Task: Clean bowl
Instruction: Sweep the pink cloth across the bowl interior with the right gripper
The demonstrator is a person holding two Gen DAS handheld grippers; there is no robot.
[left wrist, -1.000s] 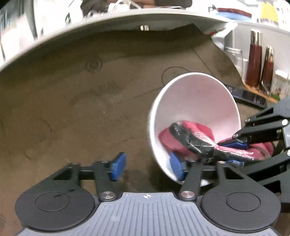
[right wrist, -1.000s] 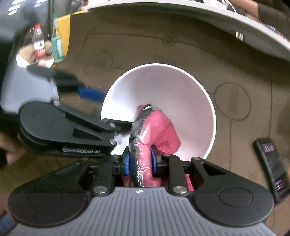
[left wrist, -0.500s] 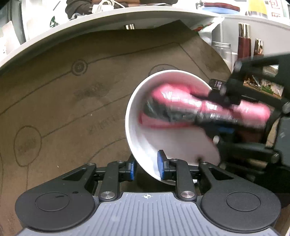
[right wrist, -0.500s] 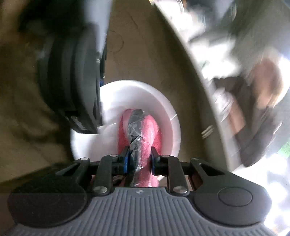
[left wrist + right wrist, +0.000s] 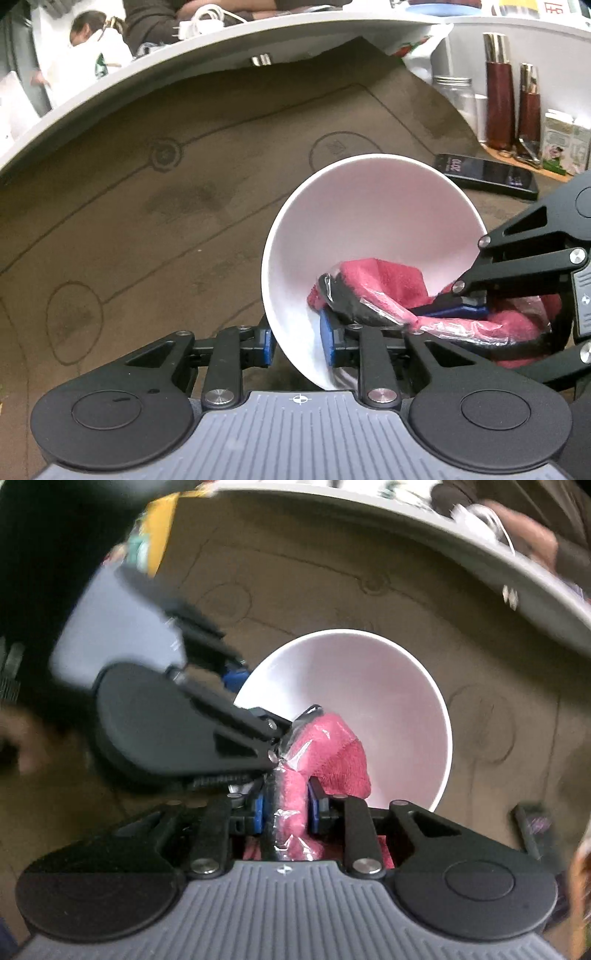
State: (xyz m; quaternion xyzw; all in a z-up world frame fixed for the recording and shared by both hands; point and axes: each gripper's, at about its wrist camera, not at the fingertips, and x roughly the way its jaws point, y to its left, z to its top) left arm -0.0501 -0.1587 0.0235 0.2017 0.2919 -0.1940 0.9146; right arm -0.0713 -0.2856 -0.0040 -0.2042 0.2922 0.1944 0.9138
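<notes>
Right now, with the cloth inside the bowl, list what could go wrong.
1. The left gripper pinches only the white bowl wall at the rim; hard wiping might twist the tilted bowl free.
2. The pink cloth, clamped in the right gripper, is wrapped in plastic film, which could skid rather than scrub.
3. A slipped bowl might strike the phone nearby.

The left claw [image 5: 236, 686] is motion-blurred, and the phone [image 5: 535, 827] is too smeared to read.

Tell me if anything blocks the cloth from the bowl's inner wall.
Nothing visible does. The right gripper holds the pink cloth already inside the white bowl, and the left gripper clamps the near rim, beside the cloth.
</notes>
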